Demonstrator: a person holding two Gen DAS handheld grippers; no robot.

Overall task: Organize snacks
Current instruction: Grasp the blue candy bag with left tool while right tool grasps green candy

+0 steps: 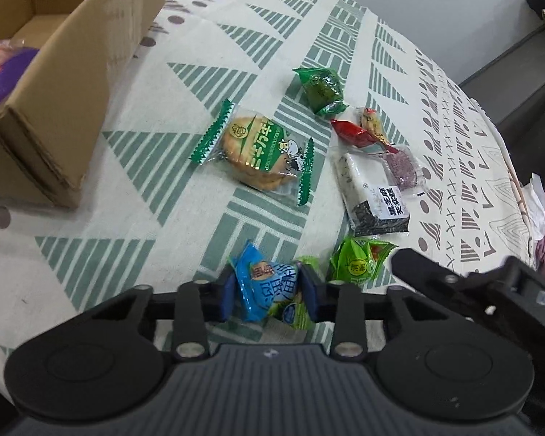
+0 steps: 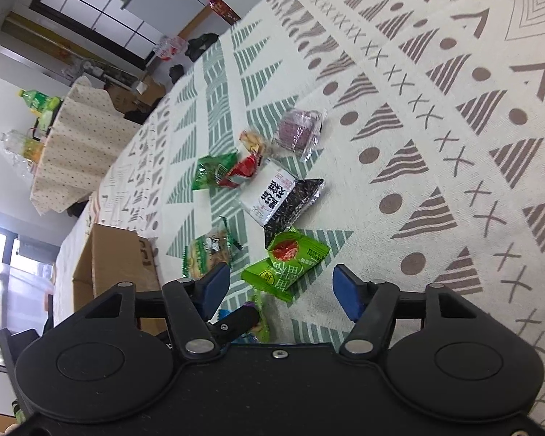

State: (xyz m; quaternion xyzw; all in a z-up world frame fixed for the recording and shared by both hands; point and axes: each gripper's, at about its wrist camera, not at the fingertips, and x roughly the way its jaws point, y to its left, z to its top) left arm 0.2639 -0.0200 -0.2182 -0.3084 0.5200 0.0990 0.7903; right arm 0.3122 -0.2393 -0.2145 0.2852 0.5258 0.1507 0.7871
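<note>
My left gripper [image 1: 269, 292] is shut on a blue snack packet [image 1: 261, 283], its blue pads pressing both sides just above the tablecloth. A light green packet [image 1: 356, 261] lies to its right. Beyond are a round cracker pack [image 1: 254, 152], a dark green packet [image 1: 321, 89], a red candy [image 1: 352, 130], a black-and-white bar [image 1: 370, 192] and a purple cake [image 1: 403, 170]. My right gripper [image 2: 281, 290] is open, pads apart on either side of two light green packets [image 2: 287, 261] that lie on the cloth, touching neither.
An open cardboard box [image 1: 72, 83] stands at the left with a purple packet [image 1: 3, 72] inside; it also shows as the box [image 2: 116, 258] in the right wrist view. The table edge [image 1: 508, 167] curves close on the right. A second clothed table [image 2: 80, 138] holds bottles.
</note>
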